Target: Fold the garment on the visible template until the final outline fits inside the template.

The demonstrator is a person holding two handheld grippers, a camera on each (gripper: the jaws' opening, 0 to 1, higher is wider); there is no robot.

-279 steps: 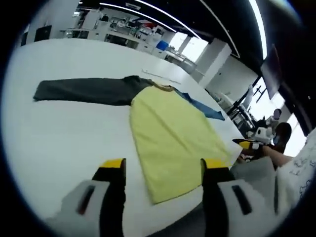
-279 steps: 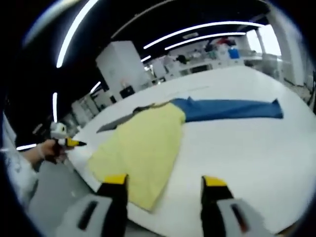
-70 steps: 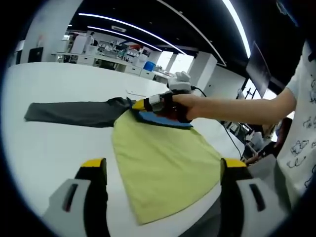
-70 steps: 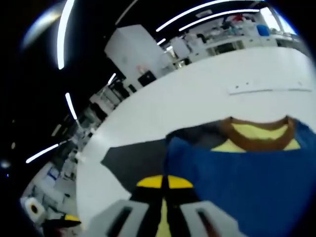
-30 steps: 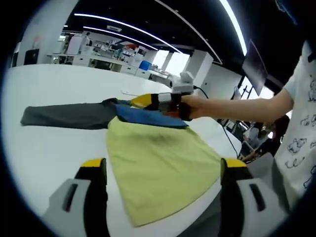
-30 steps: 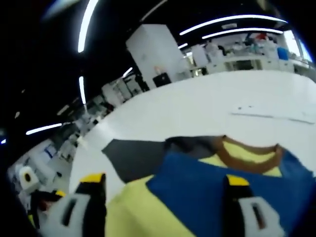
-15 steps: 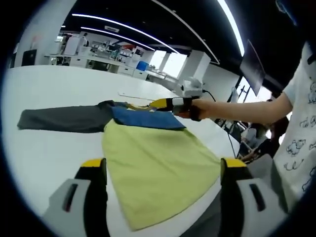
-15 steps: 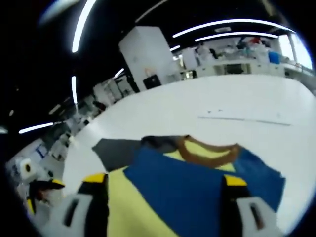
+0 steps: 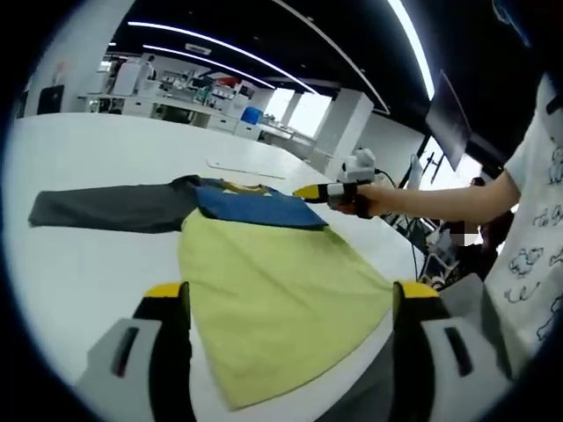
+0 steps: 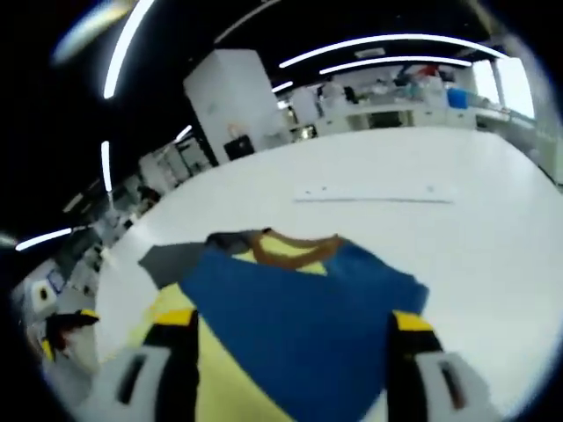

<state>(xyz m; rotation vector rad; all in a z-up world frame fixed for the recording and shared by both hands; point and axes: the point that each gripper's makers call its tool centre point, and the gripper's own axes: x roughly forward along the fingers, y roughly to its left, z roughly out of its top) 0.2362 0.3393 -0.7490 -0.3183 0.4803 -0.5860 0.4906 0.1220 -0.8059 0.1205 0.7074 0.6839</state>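
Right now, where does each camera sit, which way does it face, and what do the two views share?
Left gripper view: rides the left claw, open at the table's near edge, looking along the yellow shirt; the person's arm and right claw reach in.
Right gripper view: rides the right claw, open low over the folded blue sleeve, facing the collar.
Shared: shirt, blue sleeve, grey sleeve, white table.

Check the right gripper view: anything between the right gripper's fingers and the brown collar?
In the right gripper view, the folded blue sleeve covers the stretch from the right gripper up to the brown collar; nothing else lies on it.
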